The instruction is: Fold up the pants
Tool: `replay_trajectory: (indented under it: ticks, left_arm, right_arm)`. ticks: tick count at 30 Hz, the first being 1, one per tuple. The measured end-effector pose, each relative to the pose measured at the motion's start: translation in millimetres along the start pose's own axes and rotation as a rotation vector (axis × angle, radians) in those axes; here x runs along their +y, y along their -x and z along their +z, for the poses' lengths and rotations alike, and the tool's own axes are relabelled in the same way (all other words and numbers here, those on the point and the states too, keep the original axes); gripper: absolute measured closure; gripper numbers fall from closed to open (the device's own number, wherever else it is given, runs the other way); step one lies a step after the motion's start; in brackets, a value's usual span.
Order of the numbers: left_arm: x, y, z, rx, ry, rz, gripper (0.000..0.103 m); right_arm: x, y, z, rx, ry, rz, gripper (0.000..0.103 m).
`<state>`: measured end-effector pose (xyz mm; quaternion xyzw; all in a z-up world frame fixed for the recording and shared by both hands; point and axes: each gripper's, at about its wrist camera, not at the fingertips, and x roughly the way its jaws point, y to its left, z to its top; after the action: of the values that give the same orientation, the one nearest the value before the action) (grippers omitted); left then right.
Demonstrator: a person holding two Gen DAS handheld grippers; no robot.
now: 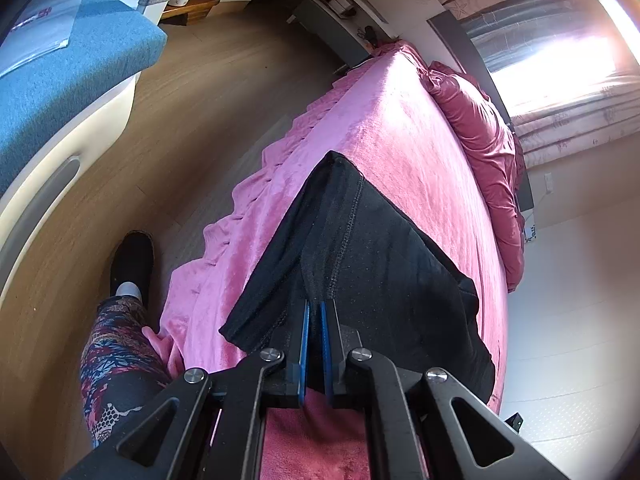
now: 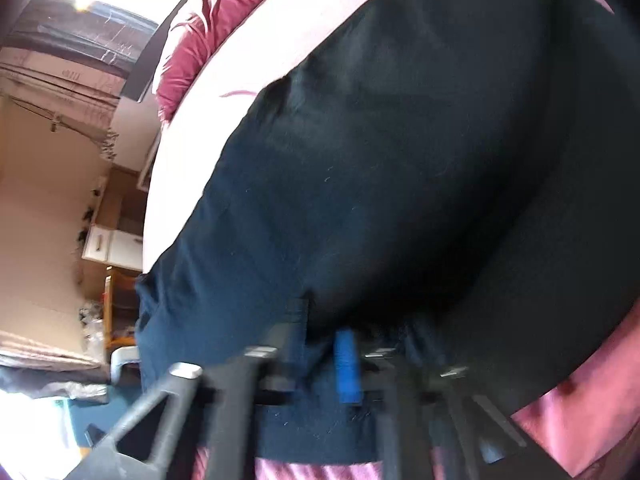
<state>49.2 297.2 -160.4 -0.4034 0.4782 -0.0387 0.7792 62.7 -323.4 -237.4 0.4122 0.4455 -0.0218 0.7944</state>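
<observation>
Black pants [image 1: 384, 264] are lying across a pink bed [image 1: 400, 128] — the left gripper [image 1: 315, 312] is pinching a seamed edge; the right gripper's [image 2: 324, 344] grip is blurred — cannot tell.

The left gripper [image 1: 315, 312] sits at six o'clock, its blue-padded jaws nearly together and pinching a seamed edge of the black pants [image 1: 372, 264]. The pants lie on the pink bed [image 1: 400, 120], running from centre toward five o'clock, with a red duvet [image 1: 488, 152] bunched at three o'clock. At eight o'clock a patterned leg [image 1: 116, 344] and black shoe [image 1: 134, 264] stand on the wood floor [image 1: 192, 92].
</observation>
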Motion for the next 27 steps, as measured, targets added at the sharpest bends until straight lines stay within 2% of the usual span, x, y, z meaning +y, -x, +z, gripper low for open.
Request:
replay_trajectory:
  ticks: [4,7,10,13,16,20,22,24,27]
  left_arm:
    - [-8.9,9.2,2.3,-0.015,-0.037,-0.017,0.097]
    - [-11.6,13.1,4.2,-0.025,-0.058,-0.004,0.097]
    - [-6.2,7.7,4.8,-0.011,-0.050,0.030,0.098]
    - [0.8,2.4,1.1,0.011,-0.038,0.054,0.097]
    - [8.4,-0.9,-1.7,0.019,-0.017,0.062,0.097]
    - [9.4,-11.3,-5.8,0.048,-0.045,0.120,0.097]
    - [9.0,-15.9,-9.0,0.079,-0.080,0.166,0.097]
    - [9.9,-15.8,-11.7,0.077,-0.115,0.229,0.097]
    - [17.7,-16.7,-10.2,0.083,-0.077,0.211,0.096]
  right_arm:
    - [24.5,43.3,-6.3,-0.053,0.118,0.013,0.096]
    - [33.5,63.5,-19.6,-0.047,0.180,-0.009,0.096]
    - [31.9,57.2,-36.4,0.000,0.219,-0.068,0.096]
    - [16.4,40.6,-49.6,0.051,0.202,-0.126,0.096]
    - [8.5,28.5,-50.9,0.062,0.194,-0.156,0.096]
    - [13.1,16.2,-48.2,0.077,0.247,-0.200,0.096]
    - [15.9,14.4,-44.8,0.082,0.251,-0.203,0.096]
    - [16.1,14.6,-44.2,0.080,0.254,-0.202,0.096]
    - [8.8,17.4,-43.5,0.102,0.249,-0.190,0.095]
